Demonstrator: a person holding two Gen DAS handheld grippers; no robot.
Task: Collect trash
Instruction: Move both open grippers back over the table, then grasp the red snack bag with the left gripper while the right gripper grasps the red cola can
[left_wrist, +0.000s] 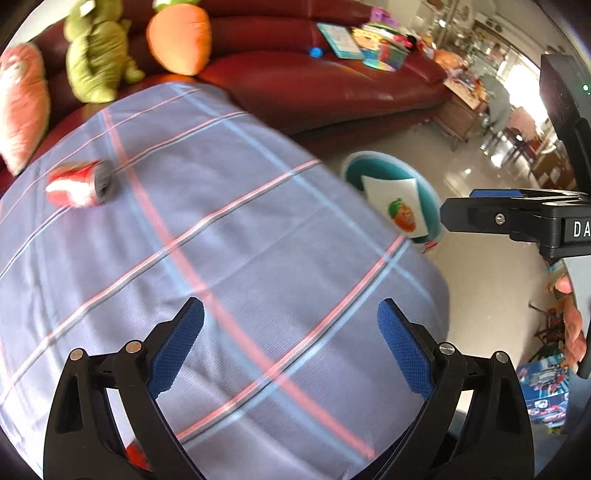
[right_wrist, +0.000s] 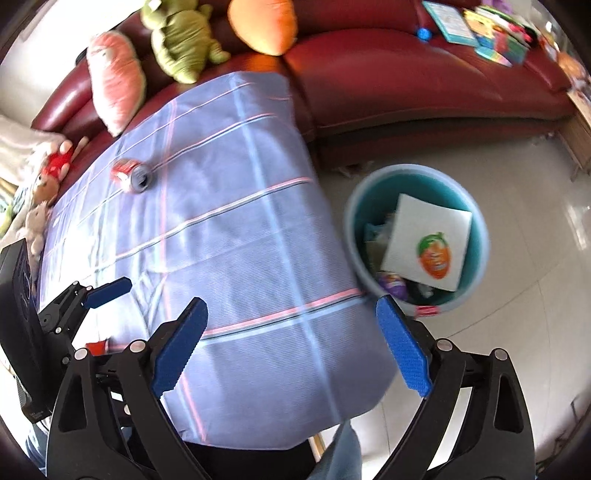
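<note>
Nearest to me, both claws hung over the cloth-covered table (right_wrist: 258, 258). The left gripper (left_wrist: 291, 343) stood wide open with nothing between its blue pads, and the right gripper (right_wrist: 291, 343) was spread just as wide and just as empty.

Beside the table, on the tiled floor, stood the teal bin (right_wrist: 351, 236). It already held a white paper with an orange cartoon print (right_wrist: 428, 243) and some wrappers beneath it.

Farther across the table, toward the red sofa (right_wrist: 406, 85), lay the one piece of rubbish left on the cloth: a red and white drink can (right_wrist: 129, 175), tipped on its side with its grey end facing the bin side. It lay well apart from both claws.

I judged it light and thin-walled, likely empty, so it would dent under a hard squeeze and roll if nudged. The smooth metal looked slippery. The best hold seemed to be across the round middle, pads on opposite sides, closing gently.

Beyond it sat the plush toys on the sofa.
</note>
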